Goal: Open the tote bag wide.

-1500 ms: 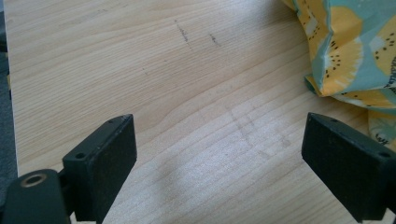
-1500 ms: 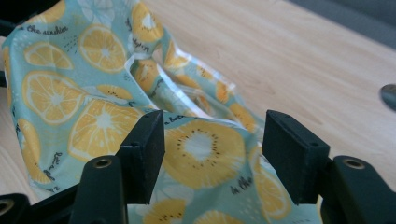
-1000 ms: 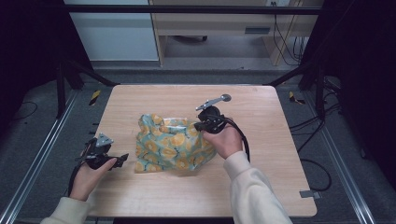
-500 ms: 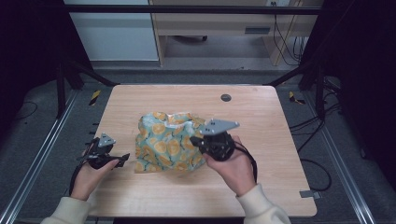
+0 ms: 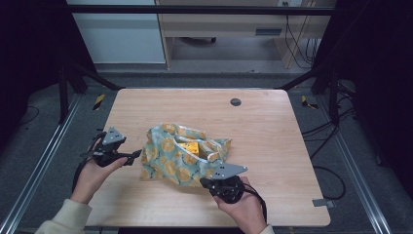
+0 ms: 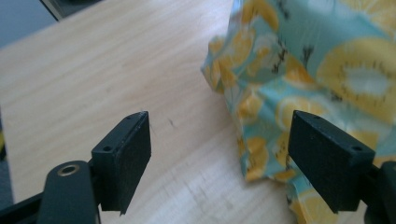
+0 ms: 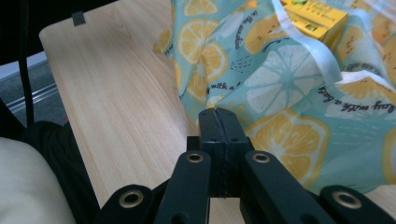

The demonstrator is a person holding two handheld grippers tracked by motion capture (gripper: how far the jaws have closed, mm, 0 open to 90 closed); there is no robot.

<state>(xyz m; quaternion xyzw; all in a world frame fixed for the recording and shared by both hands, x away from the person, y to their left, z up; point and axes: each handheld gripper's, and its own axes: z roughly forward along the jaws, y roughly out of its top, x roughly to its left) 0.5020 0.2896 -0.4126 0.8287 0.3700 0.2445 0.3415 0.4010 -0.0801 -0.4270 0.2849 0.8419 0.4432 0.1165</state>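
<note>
From up high we see the citrus-print bag [image 5: 182, 158] slumped mid-table with a yellow box [image 5: 190, 146] peeking out, our left gripper [image 5: 131, 157] at its left edge and right gripper [image 5: 207, 183] at the near corner. In the left gripper view the jaws have just been closing but stand wide, nothing pinched, lined up for the bag's edge. In the right gripper view our jaws are clamped together, apparently empty, nosing the fabric, probably to steady it

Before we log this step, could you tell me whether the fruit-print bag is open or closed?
Open: the bag lies slumped on the table, its mouth gaping, with a yellow box visible inside.
</note>
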